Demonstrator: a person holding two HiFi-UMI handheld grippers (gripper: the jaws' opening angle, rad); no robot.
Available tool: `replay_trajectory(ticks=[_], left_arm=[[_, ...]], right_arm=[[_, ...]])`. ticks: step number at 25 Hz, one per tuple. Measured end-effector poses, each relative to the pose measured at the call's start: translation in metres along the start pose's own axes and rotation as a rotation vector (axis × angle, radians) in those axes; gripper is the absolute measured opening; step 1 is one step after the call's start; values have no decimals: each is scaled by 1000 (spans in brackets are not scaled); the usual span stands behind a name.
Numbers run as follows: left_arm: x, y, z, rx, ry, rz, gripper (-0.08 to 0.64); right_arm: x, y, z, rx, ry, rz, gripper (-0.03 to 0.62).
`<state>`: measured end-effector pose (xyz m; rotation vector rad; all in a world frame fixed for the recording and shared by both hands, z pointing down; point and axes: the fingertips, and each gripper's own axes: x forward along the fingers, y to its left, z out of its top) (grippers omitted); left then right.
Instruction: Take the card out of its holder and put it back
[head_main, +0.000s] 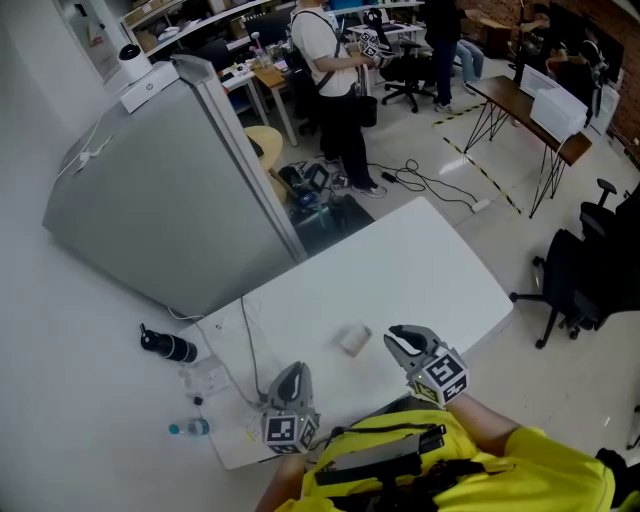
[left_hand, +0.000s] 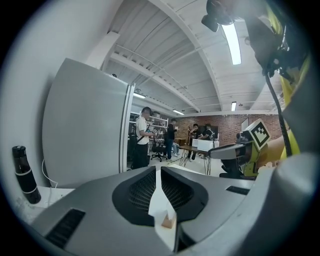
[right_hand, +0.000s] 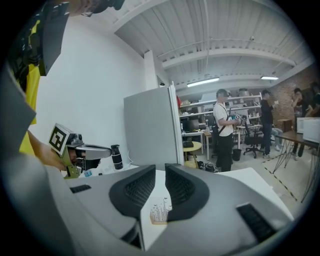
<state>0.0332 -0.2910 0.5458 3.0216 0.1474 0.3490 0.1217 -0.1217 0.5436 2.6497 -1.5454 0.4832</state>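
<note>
A small white card with a printed pattern (right_hand: 160, 211) stands in a tan holder (left_hand: 168, 220) on the white table (head_main: 420, 265); in the head view the card and its holder (head_main: 352, 340) sit together near the table's middle. My right gripper (head_main: 396, 340) lies just right of it, not touching, jaws a narrow gap apart with nothing between them; the card shows through that gap. My left gripper (head_main: 291, 372) rests lower left of the card, jaws nearly together and empty.
A black bottle (head_main: 168, 346) and a small water bottle (head_main: 190, 428) lie on the floor left of the table. A thin cable (head_main: 245, 345) crosses the table's left part. A grey partition (head_main: 170, 200) stands behind. A person (head_main: 325, 70) and an office chair (head_main: 585, 270) are farther off.
</note>
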Motion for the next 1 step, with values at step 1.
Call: replay_trajectory(ticks=[1], left_arm=[[0,0,-3,-1,5,-4,28]], right_arm=[[1,2,0,-5,-3,0,67]])
